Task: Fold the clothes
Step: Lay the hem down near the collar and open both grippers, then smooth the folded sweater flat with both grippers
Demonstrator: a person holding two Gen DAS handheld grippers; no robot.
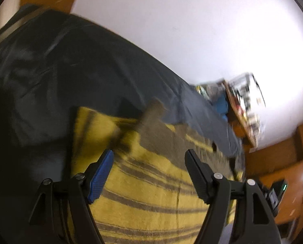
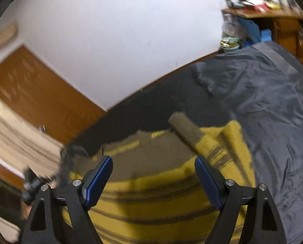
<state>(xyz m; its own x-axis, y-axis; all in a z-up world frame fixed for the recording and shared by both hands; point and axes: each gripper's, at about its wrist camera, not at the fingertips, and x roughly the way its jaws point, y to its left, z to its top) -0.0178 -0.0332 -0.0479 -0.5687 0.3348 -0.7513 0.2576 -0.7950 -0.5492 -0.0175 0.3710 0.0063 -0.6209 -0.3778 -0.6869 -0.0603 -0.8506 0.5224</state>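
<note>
**Both grippers wide open over the yellow striped sweater**

Our left gripper (image 1: 149,156) stands wide apart, its blue pad and its black finger both clear of the cloth, and nothing sits between them. Our right gripper (image 2: 153,162) is spread just as wide, with only air between its two blue pads; it grips nothing either. Both hang just above the sweater (image 1: 151,195) and point down at it.

The sweater is mustard yellow with thin grey-brown stripes across it and a broad grey-brown band over the upper part. It lies flat on the dark sheet (image 1: 74,65) that covers the bed, close in front of us. One sleeve (image 2: 190,132) is laid back across the body, its grey-brown cuff pointing toward the white wall (image 2: 114,36). The pictures are blurred, so we cannot tell the finer folds
</note>
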